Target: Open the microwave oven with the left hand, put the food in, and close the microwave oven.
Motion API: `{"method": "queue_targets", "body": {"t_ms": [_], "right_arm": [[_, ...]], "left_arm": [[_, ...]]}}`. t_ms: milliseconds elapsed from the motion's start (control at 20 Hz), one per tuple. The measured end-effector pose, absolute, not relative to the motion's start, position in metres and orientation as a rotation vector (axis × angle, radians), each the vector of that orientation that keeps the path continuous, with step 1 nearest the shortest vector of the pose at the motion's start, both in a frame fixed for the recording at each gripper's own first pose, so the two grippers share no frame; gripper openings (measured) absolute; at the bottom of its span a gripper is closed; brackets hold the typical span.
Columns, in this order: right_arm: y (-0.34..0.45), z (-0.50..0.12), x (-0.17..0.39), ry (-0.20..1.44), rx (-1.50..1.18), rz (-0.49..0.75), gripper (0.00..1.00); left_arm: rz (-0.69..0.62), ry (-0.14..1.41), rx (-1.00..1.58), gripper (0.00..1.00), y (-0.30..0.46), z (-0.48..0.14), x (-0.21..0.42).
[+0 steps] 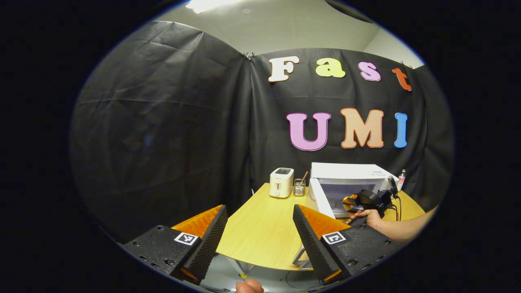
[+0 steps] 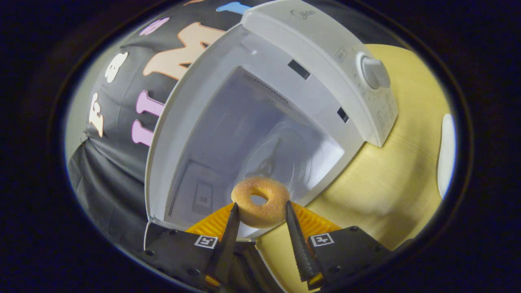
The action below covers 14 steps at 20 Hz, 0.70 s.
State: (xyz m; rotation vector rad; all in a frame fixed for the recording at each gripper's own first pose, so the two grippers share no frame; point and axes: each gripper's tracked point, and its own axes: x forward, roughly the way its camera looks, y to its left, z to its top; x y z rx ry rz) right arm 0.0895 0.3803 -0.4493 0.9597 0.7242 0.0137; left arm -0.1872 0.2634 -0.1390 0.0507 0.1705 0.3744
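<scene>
In the right gripper view a sugared ring doughnut [image 2: 260, 202] sits between both fingers of my right gripper [image 2: 261, 208], which is shut on it. It hangs at the mouth of the white microwave [image 2: 325, 49], just before the open cavity and its glass turntable [image 2: 289, 158]. From the left gripper view, the microwave [image 1: 346, 171] stands at the back right of the table with its door [image 1: 321, 199] swung open to the left. A hand holds the right gripper [image 1: 372, 198] at the opening. My left gripper [image 1: 258, 228] is open and holds nothing, back over the table's near edge.
On the yellow wooden table [image 1: 260, 232], a white toaster [image 1: 281, 182] and a small wire holder [image 1: 300, 187] stand left of the microwave. A small bottle [image 1: 402, 179] is behind it on the right. A white plate edge [image 2: 446, 150] lies right of the microwave.
</scene>
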Motion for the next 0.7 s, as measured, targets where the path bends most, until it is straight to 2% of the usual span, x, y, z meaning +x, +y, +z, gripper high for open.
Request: {"method": "queue_targets", "body": {"t_ms": [550,650,700], "right_arm": [[0.389,-0.467,0.128,0.67,0.916,-0.061,0.6],[0.393,-0.466,0.132,0.653,0.933,-0.051,0.66],[0.394,-0.464,0.133,0.652,0.933,-0.047,0.65]], "left_arm": [[0.401,0.185,0.025,0.94,0.273,-0.144,-0.194],[0.397,0.172,0.022,0.94,0.272,-0.141,-0.192],[0.397,0.17,0.023,0.95,0.272,-0.141,-0.191]]}}
